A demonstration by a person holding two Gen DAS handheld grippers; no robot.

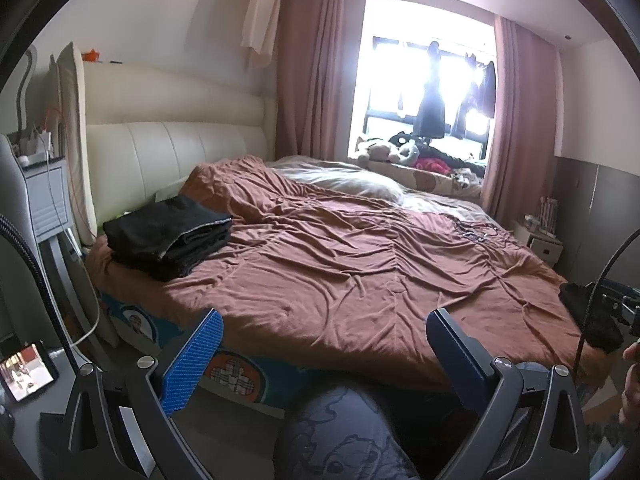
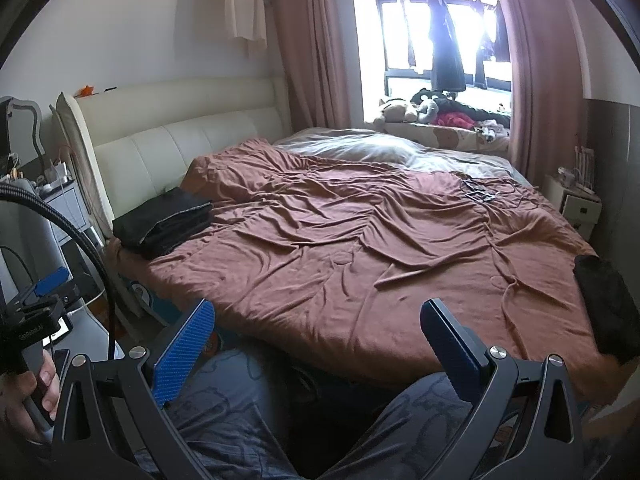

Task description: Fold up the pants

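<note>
A stack of folded black pants [image 1: 170, 236] lies on the brown bedspread [image 1: 340, 272] at the bed's near left corner, by the headboard; it also shows in the right wrist view [image 2: 164, 222]. Another black garment [image 1: 592, 320] lies bunched at the bed's right edge, also in the right wrist view [image 2: 608, 304]. My left gripper [image 1: 324, 348] is open and empty, held off the bed's front edge above my knee. My right gripper [image 2: 320, 340] is open and empty, also short of the front edge.
A cream padded headboard [image 1: 172, 148] runs along the left. A nightstand [image 1: 44, 196] with cables stands at the left, a phone [image 1: 26, 372] below it. Cables [image 2: 480, 194] lie on the far right of the bed. Plush toys and clothes sit on the window sill [image 2: 440, 114].
</note>
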